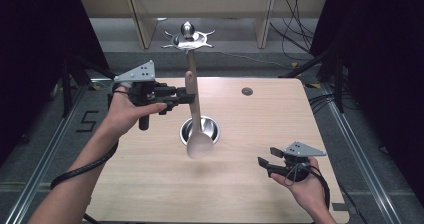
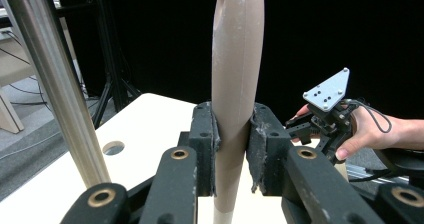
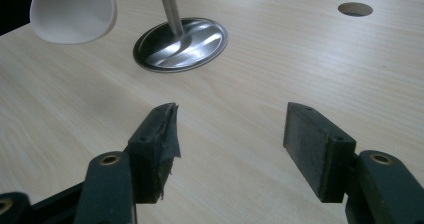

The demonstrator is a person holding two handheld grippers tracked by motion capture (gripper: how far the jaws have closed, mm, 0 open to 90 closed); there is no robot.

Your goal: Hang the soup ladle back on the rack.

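Wooden-handled spoon [image 1: 195, 111] hangs bowl-down above the bench [image 1: 240, 184] centre, its handle clamped between the jaws of the left gripper [image 1: 187, 96]. We note a steel disc [image 3: 181, 37] with an upright rod beneath it. The right gripper [image 1: 265, 164], near the bench's front right corner, stands with jaws wide, holding nothing.

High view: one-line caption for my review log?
Left gripper holds a wooden-handled spoon upright beside the metal stand; right gripper open, low over the table.
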